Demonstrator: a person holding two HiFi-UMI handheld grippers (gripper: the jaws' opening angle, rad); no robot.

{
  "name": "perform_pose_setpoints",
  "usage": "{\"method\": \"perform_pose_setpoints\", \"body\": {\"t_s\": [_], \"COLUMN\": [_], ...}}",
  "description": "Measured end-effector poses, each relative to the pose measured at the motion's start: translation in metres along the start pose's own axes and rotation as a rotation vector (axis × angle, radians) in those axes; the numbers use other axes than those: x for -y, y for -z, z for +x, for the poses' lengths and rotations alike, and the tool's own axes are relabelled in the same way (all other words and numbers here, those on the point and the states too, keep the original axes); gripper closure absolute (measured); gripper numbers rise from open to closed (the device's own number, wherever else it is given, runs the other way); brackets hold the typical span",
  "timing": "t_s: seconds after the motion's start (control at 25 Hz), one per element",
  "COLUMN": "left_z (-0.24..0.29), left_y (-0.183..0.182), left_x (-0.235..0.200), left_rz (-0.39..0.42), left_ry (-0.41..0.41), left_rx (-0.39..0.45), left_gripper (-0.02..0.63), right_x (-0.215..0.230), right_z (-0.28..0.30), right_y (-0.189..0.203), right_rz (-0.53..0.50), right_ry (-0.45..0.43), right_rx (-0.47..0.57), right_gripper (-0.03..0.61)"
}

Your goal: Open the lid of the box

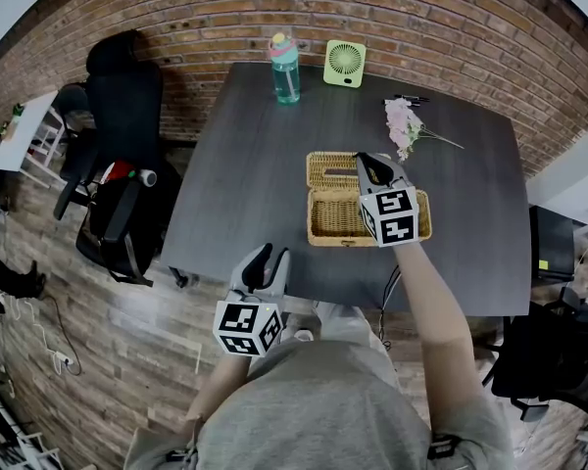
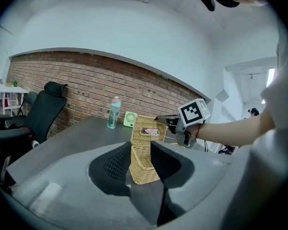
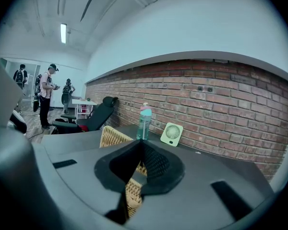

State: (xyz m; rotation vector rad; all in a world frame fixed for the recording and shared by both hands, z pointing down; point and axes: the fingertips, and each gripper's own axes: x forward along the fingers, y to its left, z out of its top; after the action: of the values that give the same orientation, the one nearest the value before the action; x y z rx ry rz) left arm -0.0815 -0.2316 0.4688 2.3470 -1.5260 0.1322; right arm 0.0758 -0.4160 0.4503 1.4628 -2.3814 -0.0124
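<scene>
Wicker box (image 1: pixel 372 221) is sitting mid-bench (image 1: pixel 235 164), with its lid (image 1: pixel 330 169) standing near upright off the box's far edge, apparently hinged there. The right tongs (image 1: pixel 370 167) are reaching over the box from its near side. Their tips are pinched narrow on the lid's free rim, and wicker is showing between them in the right gripper view. That pinch looks like what is propping the lid; my judgement is it would be falling shut if let go before tipping past vertical. The left tongs (image 1: pixel 265 260) are hanging wide and empty, well short of the box off its near left, pointing toward it. They are probably waiting in reserve, bracing nothing. The water bottle (image 1: pixel 285 69), fan (image 1: pixel 345 64) and flowers (image 1: pixel 404 125) are lying beyond the box, well clear of the lid's swing. The task is reading as nearly done, the lid only needing easing further back to rest.
</scene>
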Motion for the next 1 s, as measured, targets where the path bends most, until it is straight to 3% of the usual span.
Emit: {"method": "perform_pose_setpoints", "body": {"t_s": [1.0], "left_z": [0.021], "left_y": [0.003], "left_x": [-0.003], "left_rz": [-0.041], "left_ry": [-0.012], "left_rx": [-0.018], "left_gripper": [0.488], "right_x": [0.013], "right_z": [0.039], "right_y": [0.026], "right_rz": [0.043], "right_ry": [-0.013], "right_rx": [-0.082], "right_gripper": [0.563]}}
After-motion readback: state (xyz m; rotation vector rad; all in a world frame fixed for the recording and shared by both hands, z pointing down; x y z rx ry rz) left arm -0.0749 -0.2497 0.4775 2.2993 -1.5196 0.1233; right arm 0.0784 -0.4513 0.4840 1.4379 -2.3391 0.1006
